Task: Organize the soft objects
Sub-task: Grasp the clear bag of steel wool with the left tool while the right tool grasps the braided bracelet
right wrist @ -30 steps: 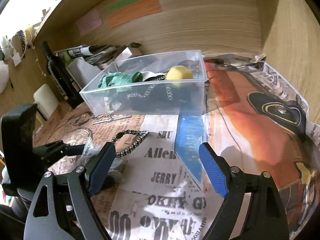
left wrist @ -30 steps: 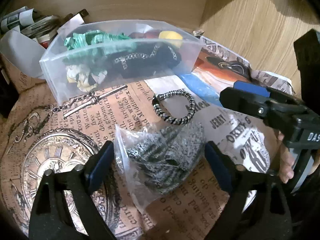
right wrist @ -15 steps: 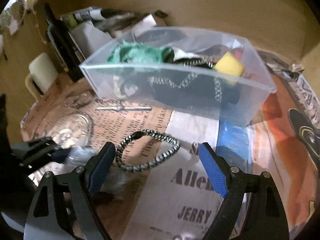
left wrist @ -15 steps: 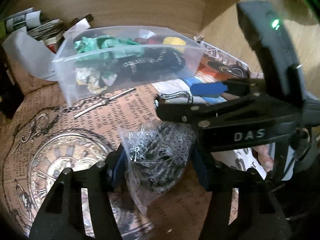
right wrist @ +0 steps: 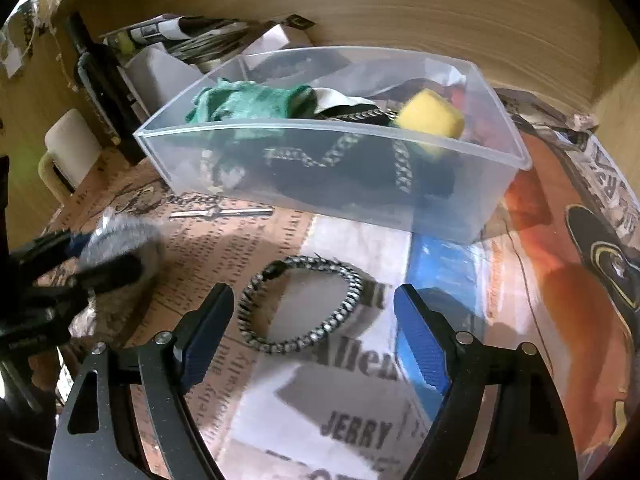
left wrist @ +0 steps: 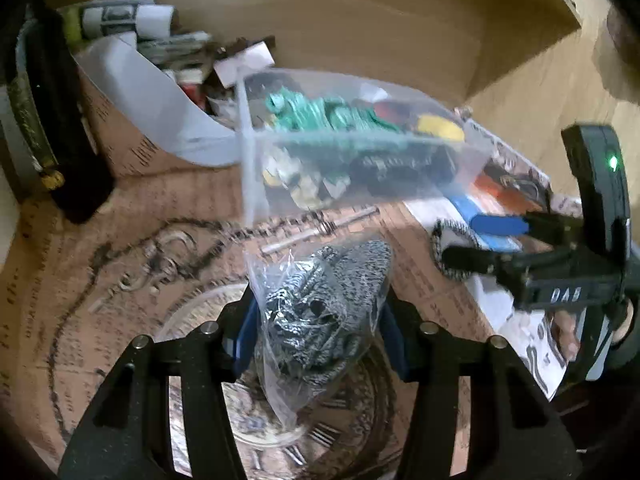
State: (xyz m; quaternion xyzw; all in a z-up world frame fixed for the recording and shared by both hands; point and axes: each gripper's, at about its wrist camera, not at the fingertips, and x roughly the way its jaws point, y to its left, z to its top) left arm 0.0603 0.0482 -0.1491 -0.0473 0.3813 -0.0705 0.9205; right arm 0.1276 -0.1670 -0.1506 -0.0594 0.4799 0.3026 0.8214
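Note:
My left gripper (left wrist: pixel 320 332) is shut on a clear plastic bag of grey-and-white knitted fabric (left wrist: pixel 320 300) and holds it above the printed table cover. A clear plastic bin (right wrist: pixel 460 208) stands behind, with green cloth (right wrist: pixel 248 100), a yellow sponge (right wrist: pixel 430 118) and black fabric with a chain inside. A black-and-white braided bracelet (right wrist: pixel 300 308) lies on the cover. My right gripper (right wrist: pixel 312 336) is open and hovers over it, fingers on either side. The right gripper also shows in the left wrist view (left wrist: pixel 476 240).
A dark bottle (right wrist: pixel 100 84), a white mug (right wrist: pixel 68 152) and a white box of rolled papers (left wrist: pixel 160 92) stand at the back left. A wooden wall (right wrist: pixel 440 12) closes the back and right. The bin also shows in the left wrist view (left wrist: pixel 472 168).
My left gripper closed on the bag and lifted it. My right gripper moved left and down over the bracelet, still open.

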